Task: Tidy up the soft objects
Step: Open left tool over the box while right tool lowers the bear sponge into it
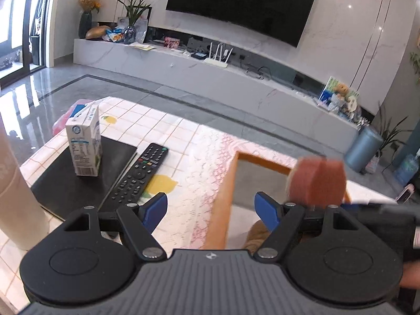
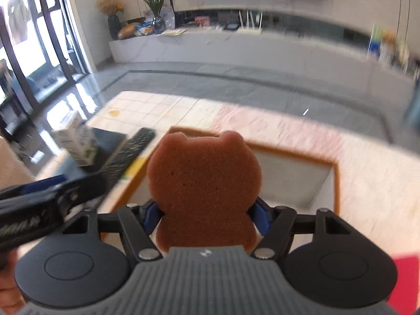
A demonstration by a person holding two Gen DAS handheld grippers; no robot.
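— The right gripper (image 2: 207,215) is clamped on the bear sponge (image 2: 203,189), holding it upright over the tray (image 2: 337,183).

— And the left gripper (image 1: 211,207)?

— Jaws apart, nothing in them, hanging at the tray's near-left edge.

— So how should the drop go?

— I'd lower the sponge well inside the rim, then let go; it's soft and light, so released high it may bounce out.

— Anything in the way?

— The left gripper crowds that side. The remote (image 1: 140,173) and carton (image 1: 85,147) sit left of the tray, apart from it. Something tan lies inside the tray; I can't tell what.
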